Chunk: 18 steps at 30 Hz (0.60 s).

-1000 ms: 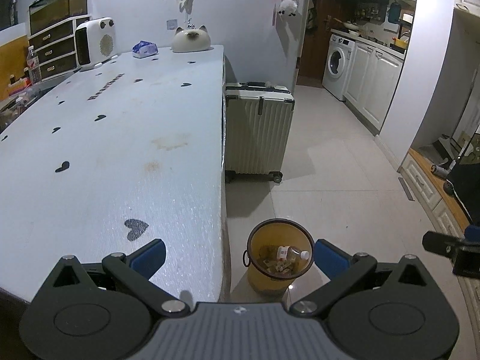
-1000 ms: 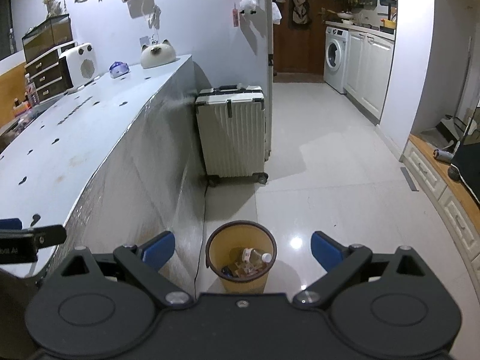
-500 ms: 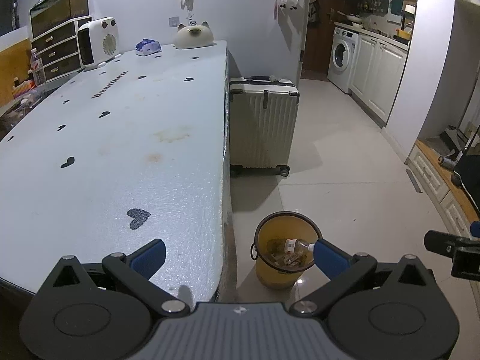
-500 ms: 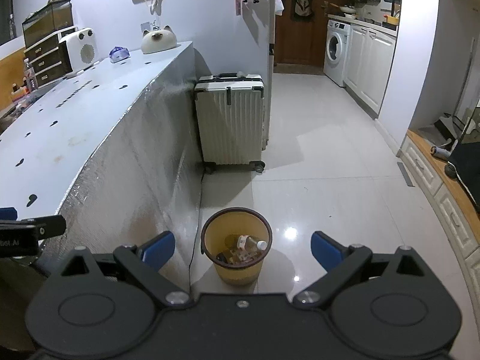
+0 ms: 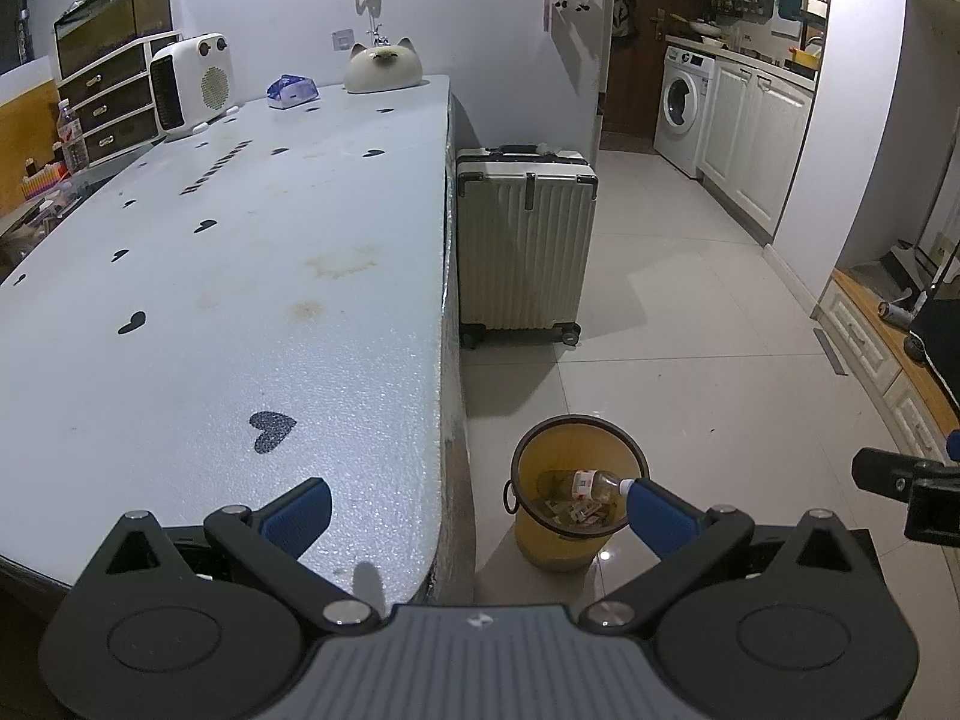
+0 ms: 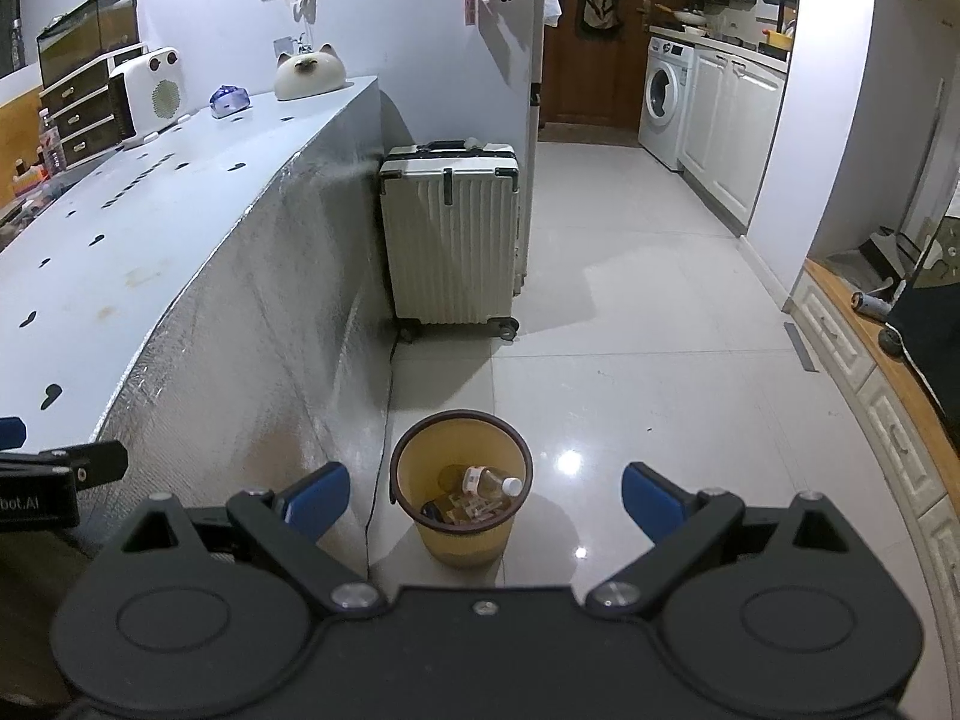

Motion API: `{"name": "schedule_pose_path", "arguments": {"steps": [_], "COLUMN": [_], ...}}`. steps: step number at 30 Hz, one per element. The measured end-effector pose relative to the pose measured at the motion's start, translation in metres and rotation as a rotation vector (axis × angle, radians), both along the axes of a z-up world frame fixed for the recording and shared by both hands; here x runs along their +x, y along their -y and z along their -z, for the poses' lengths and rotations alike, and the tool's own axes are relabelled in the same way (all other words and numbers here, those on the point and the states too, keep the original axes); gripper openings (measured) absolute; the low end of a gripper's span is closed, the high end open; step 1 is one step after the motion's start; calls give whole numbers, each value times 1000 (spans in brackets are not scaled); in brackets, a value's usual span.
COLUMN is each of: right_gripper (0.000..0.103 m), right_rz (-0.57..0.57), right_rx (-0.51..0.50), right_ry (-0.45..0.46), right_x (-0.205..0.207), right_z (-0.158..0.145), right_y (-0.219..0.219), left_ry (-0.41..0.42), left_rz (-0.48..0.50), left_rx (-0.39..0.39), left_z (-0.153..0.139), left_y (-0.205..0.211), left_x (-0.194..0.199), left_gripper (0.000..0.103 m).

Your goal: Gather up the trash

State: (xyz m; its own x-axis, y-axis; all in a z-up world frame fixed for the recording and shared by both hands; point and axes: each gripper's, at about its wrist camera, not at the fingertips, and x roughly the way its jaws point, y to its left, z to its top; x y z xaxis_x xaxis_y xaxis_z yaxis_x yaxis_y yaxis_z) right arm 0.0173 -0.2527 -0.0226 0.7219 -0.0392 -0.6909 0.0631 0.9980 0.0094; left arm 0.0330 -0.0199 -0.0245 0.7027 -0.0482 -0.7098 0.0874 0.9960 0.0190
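Note:
A yellow trash bin (image 5: 543, 534) with a dark rim stands on the tiled floor by the table's corner; it also shows in the right wrist view (image 6: 461, 540). Inside lie a clear plastic bottle (image 6: 483, 480) with a white cap and some paper scraps; the bottle also shows in the left wrist view (image 5: 591, 482). My left gripper (image 5: 477, 510) is open and empty, above the table edge and the bin. My right gripper (image 6: 485, 495) is open and empty, held above the bin.
A long white table (image 5: 240, 300) with black heart marks carries a heater (image 5: 192, 84), a tissue pack (image 5: 291, 90) and a cat-shaped object (image 5: 384, 66) at its far end. A white suitcase (image 6: 453, 240) stands beyond the bin. Washing machine (image 6: 660, 87) and cabinets far right.
Both grippers have drawn back and up a little; the bin sits lower and farther in both views. Both stay open and empty.

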Motion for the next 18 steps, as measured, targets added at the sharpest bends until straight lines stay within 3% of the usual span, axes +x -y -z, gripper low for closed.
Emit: {"name": "schedule_pose_path", "arguments": {"steps": [18], "right_gripper": [98], "right_rz": [2], "right_rx": [-3], "right_ry": [-1], "right_x": [0], "right_z": [0], "right_y": [0], "left_ry": [-1], "left_rz": [-1], "left_rx": [1], "left_z": [0], "left_y": [0], "left_x": [-1], "left_gripper": [103]}}
